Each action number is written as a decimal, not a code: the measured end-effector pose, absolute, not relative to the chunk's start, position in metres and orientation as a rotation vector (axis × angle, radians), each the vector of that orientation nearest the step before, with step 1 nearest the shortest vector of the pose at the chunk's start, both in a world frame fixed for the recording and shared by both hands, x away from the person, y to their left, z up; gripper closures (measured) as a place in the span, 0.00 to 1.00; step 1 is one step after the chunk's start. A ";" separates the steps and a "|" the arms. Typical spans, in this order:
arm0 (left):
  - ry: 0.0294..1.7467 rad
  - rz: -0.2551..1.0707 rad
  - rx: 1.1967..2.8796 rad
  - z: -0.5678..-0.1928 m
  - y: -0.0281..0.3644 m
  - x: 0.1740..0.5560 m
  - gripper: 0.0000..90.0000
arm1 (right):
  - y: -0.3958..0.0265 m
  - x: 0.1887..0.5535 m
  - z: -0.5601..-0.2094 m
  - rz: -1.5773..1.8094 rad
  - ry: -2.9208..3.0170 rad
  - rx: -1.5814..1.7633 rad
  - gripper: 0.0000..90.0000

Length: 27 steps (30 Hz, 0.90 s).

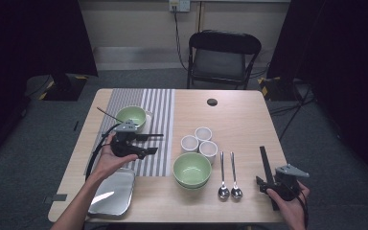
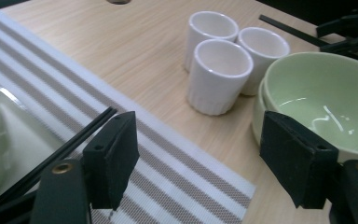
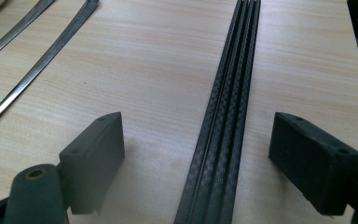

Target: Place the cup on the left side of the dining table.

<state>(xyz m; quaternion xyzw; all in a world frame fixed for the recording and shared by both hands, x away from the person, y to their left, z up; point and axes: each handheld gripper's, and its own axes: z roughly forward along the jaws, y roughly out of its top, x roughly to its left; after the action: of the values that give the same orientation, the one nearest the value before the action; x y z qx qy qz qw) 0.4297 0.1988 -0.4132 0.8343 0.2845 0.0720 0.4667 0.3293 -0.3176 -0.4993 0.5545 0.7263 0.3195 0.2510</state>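
Pale wood shows on the table [image 1: 230, 115], where the left tool [image 1: 149, 143] hovers over the striped mat [image 1: 160, 105] with its jaws apart and nothing between them, black chopsticks [image 2: 51, 156] lying just beside its one jaw. Past it stand three white cups [image 2: 219, 70] and a stack of green bowls [image 2: 317, 93]. At the near right edge the right tool [image 3: 196, 154] sits released, its jaws either side of more black chopsticks [image 3: 226, 107], with two spoons [image 1: 229, 184] beside.
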 end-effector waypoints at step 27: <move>0.605 0.120 2.071 -0.390 0.113 0.449 0.40 | -0.317 0.331 -0.499 0.876 1.990 1.497 0.18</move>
<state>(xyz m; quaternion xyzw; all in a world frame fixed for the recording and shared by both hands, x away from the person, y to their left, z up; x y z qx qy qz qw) 0.4491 0.1125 -0.3897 0.8456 0.2468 0.0490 0.4708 0.3310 -0.3173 -0.4994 0.5493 0.7302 0.3215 0.2484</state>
